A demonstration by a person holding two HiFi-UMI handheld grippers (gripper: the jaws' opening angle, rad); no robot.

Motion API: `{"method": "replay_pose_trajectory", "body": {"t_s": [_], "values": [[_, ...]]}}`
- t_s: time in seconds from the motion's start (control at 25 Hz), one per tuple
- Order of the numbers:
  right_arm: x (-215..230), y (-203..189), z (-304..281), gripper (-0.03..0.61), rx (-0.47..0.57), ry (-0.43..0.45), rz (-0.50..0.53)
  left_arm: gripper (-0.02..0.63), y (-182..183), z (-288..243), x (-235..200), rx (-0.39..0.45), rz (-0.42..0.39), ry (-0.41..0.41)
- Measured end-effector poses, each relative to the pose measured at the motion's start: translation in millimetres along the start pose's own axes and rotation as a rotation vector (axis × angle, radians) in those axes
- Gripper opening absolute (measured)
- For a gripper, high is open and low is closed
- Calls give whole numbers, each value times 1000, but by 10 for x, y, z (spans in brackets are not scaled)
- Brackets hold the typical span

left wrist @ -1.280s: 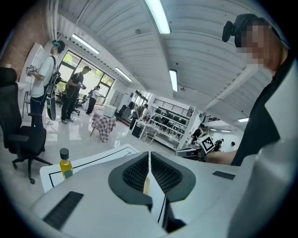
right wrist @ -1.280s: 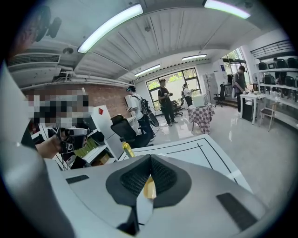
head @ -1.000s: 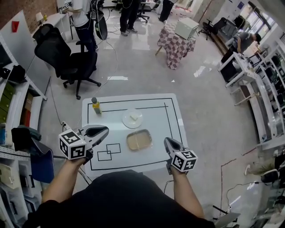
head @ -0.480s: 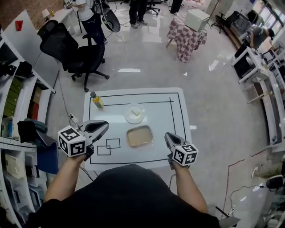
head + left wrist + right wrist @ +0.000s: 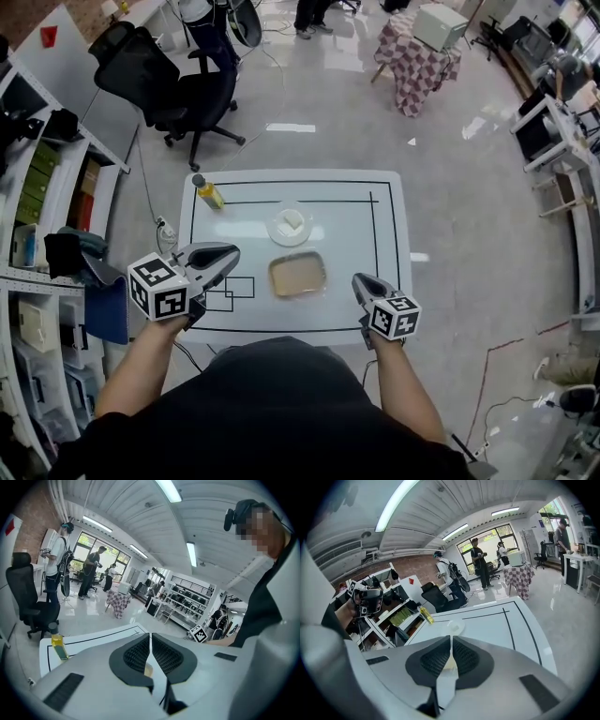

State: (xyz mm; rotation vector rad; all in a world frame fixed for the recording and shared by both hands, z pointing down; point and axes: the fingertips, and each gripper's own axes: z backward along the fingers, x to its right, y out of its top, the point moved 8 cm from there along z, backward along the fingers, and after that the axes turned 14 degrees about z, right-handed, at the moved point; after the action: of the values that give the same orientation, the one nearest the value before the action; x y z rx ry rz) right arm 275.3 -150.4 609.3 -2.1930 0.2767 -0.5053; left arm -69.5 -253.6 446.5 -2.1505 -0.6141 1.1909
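The left hand-held gripper (image 5: pixel 225 253) and right hand-held gripper (image 5: pixel 359 280) hover closed and empty, with the tan tray (image 5: pixel 297 275) between them on the desk (image 5: pixel 380 225).

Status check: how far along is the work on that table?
Done: nothing visibly; bottle, plate with a white piece, and tray of beige stuff sit apart on the table, untouched. In hand: nothing; left tool and right tool are both shut and empty, hovering over the table's near side. Left: probably everything, starting with a first grasp.
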Motion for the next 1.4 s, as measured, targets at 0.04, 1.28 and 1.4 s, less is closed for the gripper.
{"method": "replay_pose_trajectory", "body": {"t_s": [0.04,1.28,1.4], "values": [[29,-30,-20,29,-4,8,-7,31,2,-27,9,-4,0,5],[264,-921,-823,176,-180,340,-202,31,48,-735,-25,-67,29,70],[282,-975,-900,199,-200,362,-227,31,36,-753,-55,-72,37,77]]}}
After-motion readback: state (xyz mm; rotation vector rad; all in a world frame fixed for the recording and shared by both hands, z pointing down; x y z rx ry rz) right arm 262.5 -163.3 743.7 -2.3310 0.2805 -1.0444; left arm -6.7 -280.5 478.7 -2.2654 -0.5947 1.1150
